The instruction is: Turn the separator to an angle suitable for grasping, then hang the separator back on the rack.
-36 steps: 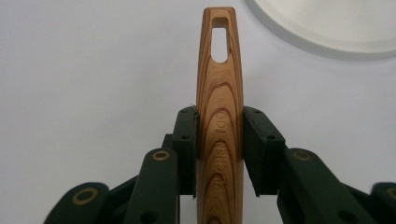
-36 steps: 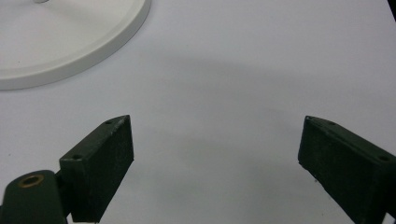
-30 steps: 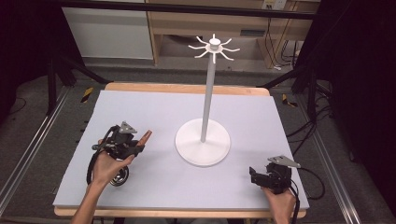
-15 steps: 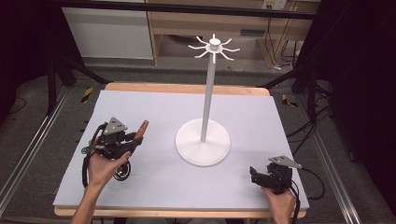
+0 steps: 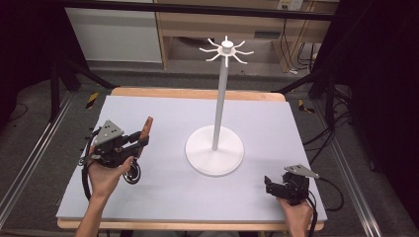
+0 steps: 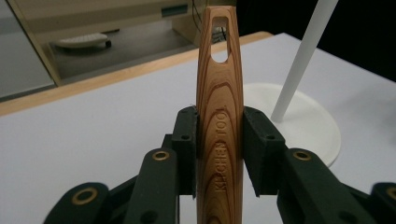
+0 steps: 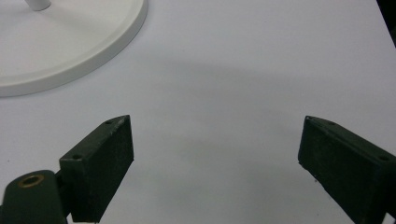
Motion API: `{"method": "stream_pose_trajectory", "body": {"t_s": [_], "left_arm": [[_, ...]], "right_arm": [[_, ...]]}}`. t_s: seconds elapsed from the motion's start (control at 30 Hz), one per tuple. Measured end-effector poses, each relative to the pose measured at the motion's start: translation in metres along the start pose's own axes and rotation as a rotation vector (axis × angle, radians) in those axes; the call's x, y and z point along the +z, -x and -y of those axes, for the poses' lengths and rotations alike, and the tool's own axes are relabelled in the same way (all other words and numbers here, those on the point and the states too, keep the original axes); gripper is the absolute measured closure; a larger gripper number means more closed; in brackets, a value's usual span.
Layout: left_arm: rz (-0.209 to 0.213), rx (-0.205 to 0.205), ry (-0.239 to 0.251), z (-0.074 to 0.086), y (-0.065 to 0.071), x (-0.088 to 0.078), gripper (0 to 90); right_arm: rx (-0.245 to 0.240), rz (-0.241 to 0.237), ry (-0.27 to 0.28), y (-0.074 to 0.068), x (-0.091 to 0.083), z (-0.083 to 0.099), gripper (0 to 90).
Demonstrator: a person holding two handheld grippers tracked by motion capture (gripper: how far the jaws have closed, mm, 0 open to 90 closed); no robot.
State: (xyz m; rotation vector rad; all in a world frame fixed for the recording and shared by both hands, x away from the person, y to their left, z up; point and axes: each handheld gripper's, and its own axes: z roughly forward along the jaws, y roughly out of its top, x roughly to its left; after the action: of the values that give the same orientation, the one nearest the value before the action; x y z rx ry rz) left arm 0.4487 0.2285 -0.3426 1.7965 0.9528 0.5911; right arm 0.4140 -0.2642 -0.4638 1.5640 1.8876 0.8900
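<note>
Left gripper: we see it clamped on a wooden kitchen tool, pads pressing both flat sides.
Wooden tool: held off the grey table, left of the white stand, its slotted end pointing away from the hand.
Right gripper: we find its jaws spread wide with nothing between them, low over the table's near right corner.
</note>
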Motion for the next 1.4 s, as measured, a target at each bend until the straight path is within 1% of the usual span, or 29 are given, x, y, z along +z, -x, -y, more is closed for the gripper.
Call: {"method": "stream_pose_trajectory", "body": {"t_s": [0.03, 0.07, 0.13, 0.2, 0.23, 0.3, 0.37, 0.4, 0.43, 0.5, 0.53, 0.57, 0.6, 0.63, 0.67, 0.73, 0.77, 0.83, 0.87, 0.93, 1.0, 1.03, 1.1, 1.13, 1.2, 1.27, 1.3, 1.4], "left_arm": [[-0.003, 0.001, 0.018, -0.003, 0.001, -0.002, 67.4], [-0.003, 0.001, 0.018, -0.003, 0.001, -0.002, 67.4], [0.006, -0.004, 0.042, -0.008, 0.004, -0.004, 67.4], [0.011, -0.002, 0.047, -0.01, 0.005, -0.005, 67.4], [0.013, 0.006, 0.059, -0.015, 0.007, -0.006, 67.3], [0.015, 0.007, 0.065, -0.018, 0.008, -0.006, 67.3], [0.018, 0.016, 0.089, -0.025, 0.012, -0.009, 67.3], [0.018, 0.016, 0.089, -0.025, 0.012, -0.009, 67.3], [0.022, 0.018, 0.106, -0.029, 0.014, -0.01, 67.4], [0.023, 0.02, 0.113, -0.032, 0.015, -0.011, 67.3], [0.025, 0.02, 0.121, -0.034, 0.016, -0.011, 67.3], [0.026, 0.02, 0.143, -0.038, 0.017, -0.013, 67.4], [0.026, 0.02, 0.143, -0.038, 0.017, -0.013, 67.3], [0.033, 0.011, 0.157, -0.042, 0.017, -0.014, 67.3], [0.033, 0.011, 0.157, -0.042, 0.017, -0.014, 67.3], [0.033, 0.013, 0.166, -0.049, 0.018, -0.016, 67.3], [0.033, 0.013, 0.166, -0.049, 0.018, -0.016, 67.3], [0.043, 0.006, 0.184, -0.057, 0.018, -0.017, 67.3], [0.043, 0.006, 0.184, -0.057, 0.018, -0.017, 67.3], [0.047, 0.009, 0.203, -0.062, 0.019, -0.018, 67.3], [0.051, 0.017, 0.214, -0.067, 0.022, -0.019, 67.3], [0.054, 0.014, 0.223, -0.07, 0.023, -0.018, 67.4], [0.06, 0.031, 0.23, -0.078, 0.028, -0.018, 67.3], [0.06, 0.031, 0.23, -0.078, 0.028, -0.018, 67.3], [0.07, 0.038, 0.239, -0.086, 0.033, -0.018, 67.4], [0.077, 0.044, 0.241, -0.088, 0.035, -0.019, 67.3], [0.081, 0.051, 0.245, -0.092, 0.039, -0.019, 67.3], [0.083, 0.055, 0.249, -0.096, 0.041, -0.019, 67.3]], "right_arm": [[-0.007, -0.001, 0.001, 0.0, 0.0, 0.0, 10.8], [-0.007, -0.001, 0.001, 0.0, 0.0, 0.0, 10.8], [0.0, -0.003, 0.001, -0.001, 0.0, 0.0, 10.8], [0.0, -0.003, 0.0, 0.0, 0.0, 0.0, 10.8], [0.0, -0.003, 0.001, 0.0, 0.0, 0.0, 10.8], [0.002, -0.003, 0.003, 0.0, 0.0, 0.0, 10.8], [0.001, -0.001, 0.002, 0.0, 0.0, 0.0, 10.8], [0.001, -0.001, 0.002, 0.0, 0.0, 0.0, 10.8], [-0.001, 0.001, -0.001, 0.0, 0.0, 0.0, 10.8], [-0.001, 0.001, -0.001, -0.001, 0.0, 0.0, 10.8], [0.001, 0.001, -0.003, -0.001, 0.0, 0.001, 10.8], [-0.002, -0.002, 0.0, -0.001, 0.0, 0.001, 10.8], [-0.002, -0.002, 0.0, -0.001, 0.0, 0.001, 10.8], [-0.006, 0.0, 0.0, -0.001, 0.0, 0.0, 10.8], [-0.006, 0.0, 0.0, -0.001, 0.0, 0.0, 10.8], [-0.003, -0.002, 0.005, -0.001, -0.001, 0.0, 10.8], [0.001, -0.004, 0.004, -0.001, -0.001, 0.0, 10.8], [-0.002, -0.006, 0.007, -0.001, 0.0, 0.0, 10.8], [-0.002, -0.006, 0.007, -0.001, 0.0, 0.0, 10.8], [-0.008, -0.006, 0.008, -0.001, -0.001, 0.0, 10.8], [-0.01, -0.005, 0.011, -0.001, -0.002, 0.0, 10.8], [-0.011, -0.003, 0.013, 0.0, -0.002, 0.0, 10.8], [-0.003, -0.006, 0.015, 0.001, -0.002, 0.0, 10.8], [-0.003, -0.006, 0.015, 0.001, -0.002, 0.0, 10.8], [-0.006, -0.005, 0.013, 0.001, -0.001, 0.0, 10.8], [-0.003, -0.005, 0.013, 0.0, -0.001, -0.001, 10.8], [-0.005, -0.006, 0.013, 0.0, -0.001, 0.0, 10.8], [-0.007, -0.004, 0.014, -0.001, -0.002, 0.0, 10.8]]}}
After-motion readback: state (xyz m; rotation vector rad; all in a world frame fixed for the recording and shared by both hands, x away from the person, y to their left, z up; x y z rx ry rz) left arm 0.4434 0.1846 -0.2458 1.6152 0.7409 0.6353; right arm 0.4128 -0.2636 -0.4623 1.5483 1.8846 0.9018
